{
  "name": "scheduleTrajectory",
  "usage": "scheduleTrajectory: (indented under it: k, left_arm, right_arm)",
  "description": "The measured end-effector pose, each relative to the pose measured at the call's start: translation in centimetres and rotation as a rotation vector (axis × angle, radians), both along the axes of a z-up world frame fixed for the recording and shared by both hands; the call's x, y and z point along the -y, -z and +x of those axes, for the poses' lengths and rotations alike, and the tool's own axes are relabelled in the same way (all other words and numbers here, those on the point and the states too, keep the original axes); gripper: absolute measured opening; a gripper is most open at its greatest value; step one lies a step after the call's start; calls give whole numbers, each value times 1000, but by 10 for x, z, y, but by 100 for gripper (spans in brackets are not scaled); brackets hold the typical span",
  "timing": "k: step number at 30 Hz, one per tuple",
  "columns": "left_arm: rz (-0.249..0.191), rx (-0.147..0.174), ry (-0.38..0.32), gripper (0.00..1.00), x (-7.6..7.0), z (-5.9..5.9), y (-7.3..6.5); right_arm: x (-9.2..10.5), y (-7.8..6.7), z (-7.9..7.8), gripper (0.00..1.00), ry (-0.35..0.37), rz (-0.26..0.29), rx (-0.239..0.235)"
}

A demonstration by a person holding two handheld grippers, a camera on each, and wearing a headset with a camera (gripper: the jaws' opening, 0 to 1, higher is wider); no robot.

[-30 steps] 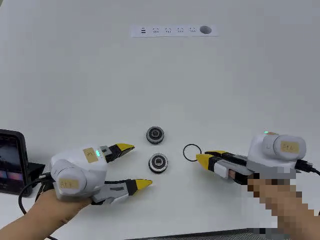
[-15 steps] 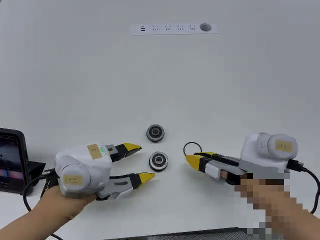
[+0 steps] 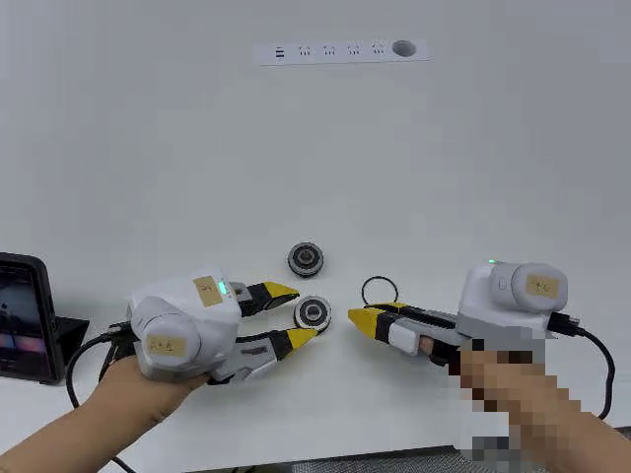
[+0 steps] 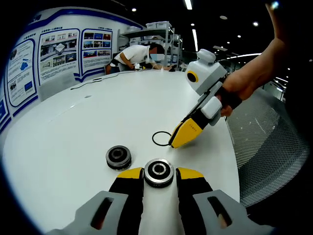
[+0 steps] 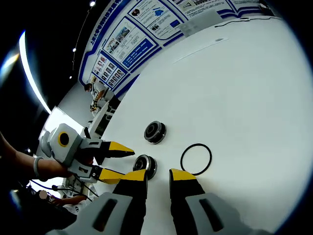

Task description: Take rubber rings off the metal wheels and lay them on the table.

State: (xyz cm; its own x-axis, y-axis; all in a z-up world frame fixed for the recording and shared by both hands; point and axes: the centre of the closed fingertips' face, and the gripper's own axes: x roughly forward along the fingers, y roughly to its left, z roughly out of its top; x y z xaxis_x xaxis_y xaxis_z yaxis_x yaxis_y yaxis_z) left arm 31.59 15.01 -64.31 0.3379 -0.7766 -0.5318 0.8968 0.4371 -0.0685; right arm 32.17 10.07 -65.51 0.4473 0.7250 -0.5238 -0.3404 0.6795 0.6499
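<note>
Head view: two metal wheels are recorded on the white worktop (image 3: 197,177), the far wheel (image 3: 306,259) at frame centre and the near wheel (image 3: 313,313) just below it. The left tool (image 3: 293,313) is set with its jaws spread to either side of the near wheel, tips just beside the rim; whether they press it cannot be told. This placement is judged a brace, so that the wheel is kept from sliding while its ring is worked. The right tool (image 3: 363,320) is aimed at the same wheel from the right, near it but apart. A loose rubber ring (image 3: 380,278) is noted lying flat just above the right tool, presumably laid aside clear of both wheels. Left gripper view: the near wheel is seen between the yellow tips at bottom centre; a dark band around its rim is taken to be the ring yet to be removed. Right gripper view: the jaws are parted by a narrow gap with nothing held, the near wheel just beyond the left-hand tip and the loose rubber ring beyond the right-hand one. The narrow setting is judged suited to picking at the rim.
</note>
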Motion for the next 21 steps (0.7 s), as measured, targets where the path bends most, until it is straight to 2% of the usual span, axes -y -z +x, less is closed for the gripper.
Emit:
scheduleTrajectory:
  k: [21]
  left_arm:
    - [55, -2, 34, 15, 7, 3, 9]
  right_arm:
    - [-17, 0, 2, 19, -1, 67, -44]
